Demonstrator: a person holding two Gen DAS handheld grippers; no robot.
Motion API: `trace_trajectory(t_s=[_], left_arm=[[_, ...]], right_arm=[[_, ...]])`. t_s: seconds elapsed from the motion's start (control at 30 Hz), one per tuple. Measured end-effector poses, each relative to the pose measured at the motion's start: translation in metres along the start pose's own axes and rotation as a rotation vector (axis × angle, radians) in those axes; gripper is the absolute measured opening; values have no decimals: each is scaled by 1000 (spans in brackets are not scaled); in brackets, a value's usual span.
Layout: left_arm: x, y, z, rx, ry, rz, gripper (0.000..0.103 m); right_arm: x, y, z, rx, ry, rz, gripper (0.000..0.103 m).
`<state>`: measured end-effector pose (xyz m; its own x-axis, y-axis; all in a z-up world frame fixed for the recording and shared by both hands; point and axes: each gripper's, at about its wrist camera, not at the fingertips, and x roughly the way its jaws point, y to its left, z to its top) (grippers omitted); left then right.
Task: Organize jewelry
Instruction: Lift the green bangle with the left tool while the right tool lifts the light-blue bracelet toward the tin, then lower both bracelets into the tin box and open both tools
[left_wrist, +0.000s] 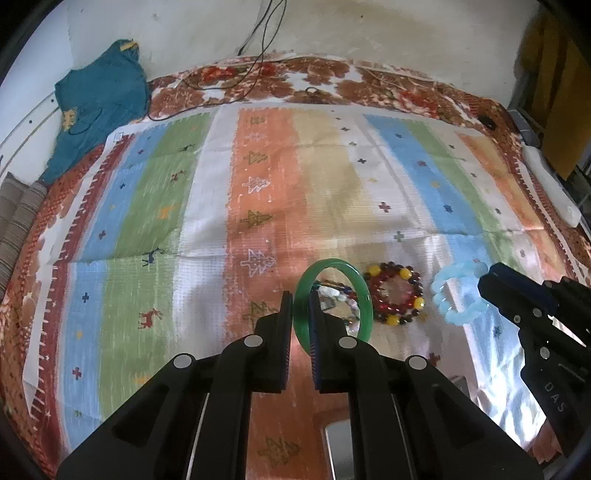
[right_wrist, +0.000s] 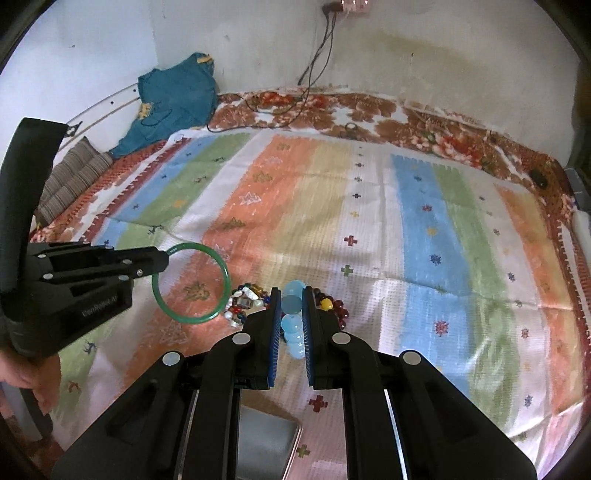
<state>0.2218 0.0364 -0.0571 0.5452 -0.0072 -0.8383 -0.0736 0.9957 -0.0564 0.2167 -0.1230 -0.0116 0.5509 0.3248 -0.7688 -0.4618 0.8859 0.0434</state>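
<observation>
Your left gripper (left_wrist: 300, 317) pinches the rim of the smooth green glass-like bangle (left_wrist: 364, 295), holding it up on edge above the striped multicoloured mat (left_wrist: 155, 206). Your right gripper (right_wrist: 291, 321) is clamped on the pale blue bracelet of rounded translucent beads (right_wrist: 293, 325), also clear of the mat. Between them, the red-and-yellow beaded bracelet (left_wrist: 395, 295) and a mixed-bead bracelet (right_wrist: 247, 301) lie flat on the mat, just beside each other.

- Our left wrist view looks steeply down along its fingers, close above the striped mat (left_wrist: 258, 192).
- Our right wrist view does likewise, facing the same wall.
- Both share the mat (right_wrist: 332, 221) and the green bangle (left_wrist: 332, 295) (right_wrist: 192, 284).
</observation>
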Motion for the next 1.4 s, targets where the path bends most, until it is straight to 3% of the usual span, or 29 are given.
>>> trace_trajectory(t_s=[0.43,0.57,0.83,1.1,1.4], left_arm=[[-42,-22,-26,38,-50,-34,8],[-54,-29,-35,69,-76,-14,8],[-71,-37,-54,103,-89,-16,8],[-87,-36,-69,71,-104,-26,8],[-100,-49,-92,120,-124,7,8]], right_arm=[[-47,11,-19,-5,-58,33,12],[-54,13,-23,-7,-68,33,12],[-66,19,-34,-23,-78,43,12],[-83,24,-48,-17,-85,65,12],[-89,31,-63,-23,-62,75,12]])
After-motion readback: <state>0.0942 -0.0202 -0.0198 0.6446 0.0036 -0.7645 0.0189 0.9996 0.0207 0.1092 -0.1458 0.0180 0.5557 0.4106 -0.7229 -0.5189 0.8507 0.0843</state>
